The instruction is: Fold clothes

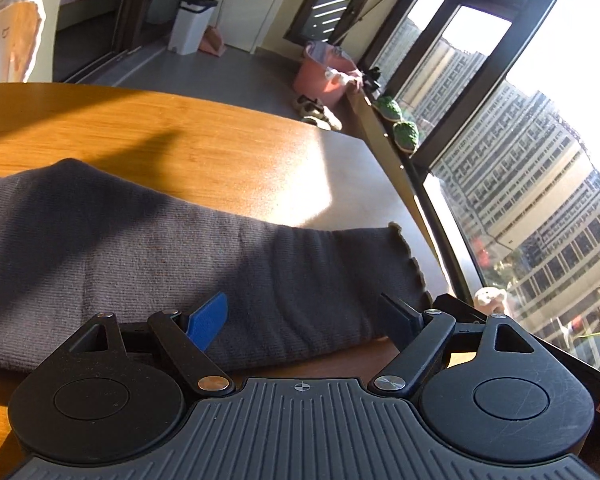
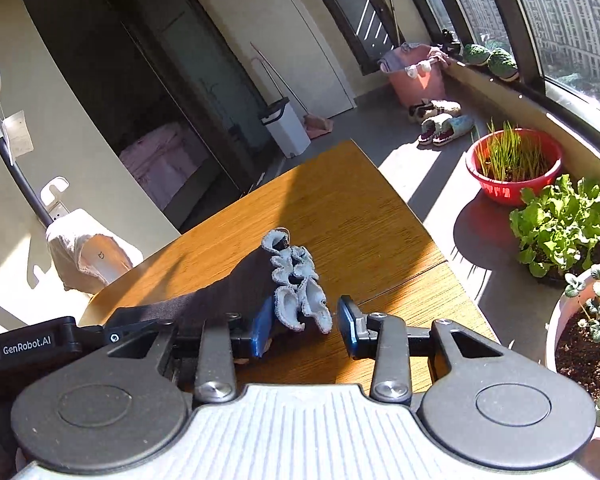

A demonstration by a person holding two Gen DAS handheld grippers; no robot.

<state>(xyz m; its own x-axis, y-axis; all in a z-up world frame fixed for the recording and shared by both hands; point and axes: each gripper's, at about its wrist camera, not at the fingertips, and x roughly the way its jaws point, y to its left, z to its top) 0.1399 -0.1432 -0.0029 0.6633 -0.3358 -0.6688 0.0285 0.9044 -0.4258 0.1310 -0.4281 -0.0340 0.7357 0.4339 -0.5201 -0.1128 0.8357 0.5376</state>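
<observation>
Closest to us in the left wrist view, our left gripper (image 1: 306,320) hangs over a dark grey ribbed knit garment (image 1: 140,248) with its jaws spread wide and nothing pinched; its blue-padded finger (image 1: 208,320) lies against the cloth, though whether it presses we cannot tell. That garment lies flat across the round wooden table (image 1: 180,136), its scalloped hem (image 1: 412,264) reaching toward the table's edge by the window. Our right gripper (image 2: 304,328) stands partly open in the right wrist view, and the garment's frilled pale blue-grey edge (image 2: 296,284) bunches up between its fingers; the left pad seems to brush the ruffle, the right pad stands clear, so we see no pinch. Only this view shows the red plastic bowl of grass shoots (image 2: 514,168), the leafy green potted plant (image 2: 560,224) and the white pot with dark soil (image 2: 580,344) on the sunlit floor. Both views catch the pink bucket (image 1: 320,76) and the white lidded bin (image 1: 190,24). Deep shadow hides most of the garment's body in the right view, and the white pot is cut off at the frame's edge
</observation>
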